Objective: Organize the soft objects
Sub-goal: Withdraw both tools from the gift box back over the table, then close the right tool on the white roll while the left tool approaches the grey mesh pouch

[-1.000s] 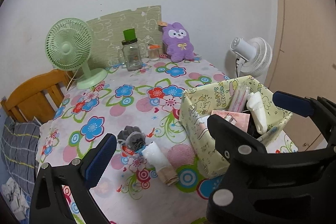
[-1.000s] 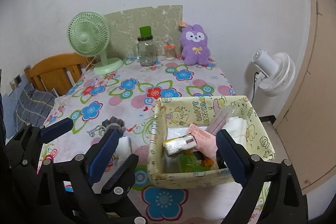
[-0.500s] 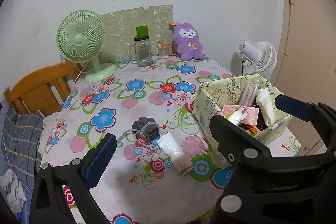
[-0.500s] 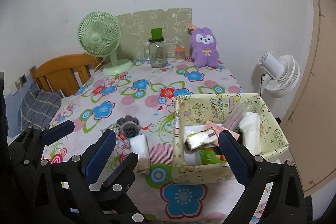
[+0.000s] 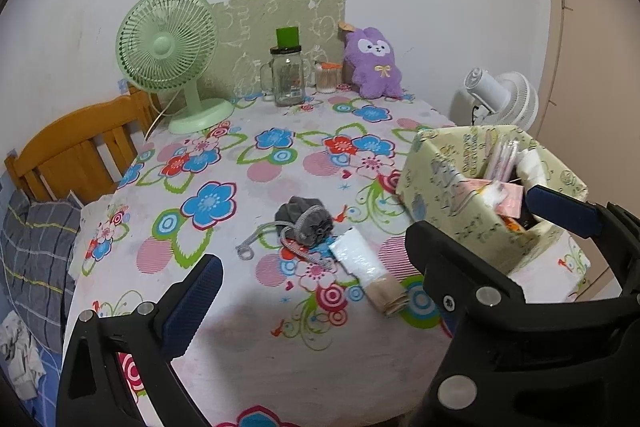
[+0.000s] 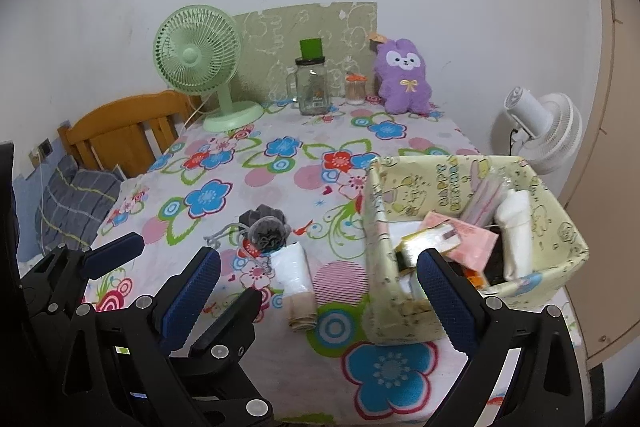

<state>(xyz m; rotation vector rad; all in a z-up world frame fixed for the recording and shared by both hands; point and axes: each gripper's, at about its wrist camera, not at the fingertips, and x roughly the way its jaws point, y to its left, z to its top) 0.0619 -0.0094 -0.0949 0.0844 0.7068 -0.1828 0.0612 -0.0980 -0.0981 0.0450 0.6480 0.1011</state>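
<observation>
Both claws wide, holding nothing. Your white roll (image 6: 296, 269) lies mid-tabletop twd the near edge, touching the grey pouch (image 6: 266, 227), just left of the box (image 6: 374, 227). Long axis runs near-to-far. Left gripper (image 5: 312, 295) looks nearer than right gripper (image 6: 318, 291); roll's straight ahead.

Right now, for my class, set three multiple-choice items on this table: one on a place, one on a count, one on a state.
1. Where is the grey pouch?
A in the box
B on the cloth, left of the box
C beside the plush

2. How many fans show?
A one
B two
C three

3. How are both grippers?
A open, empty
B shut on the pouch
C shut on the roll

Key: B, it lies on the tablecloth; B, green fan and white fan; A, left gripper and right gripper hold nothing.
</observation>
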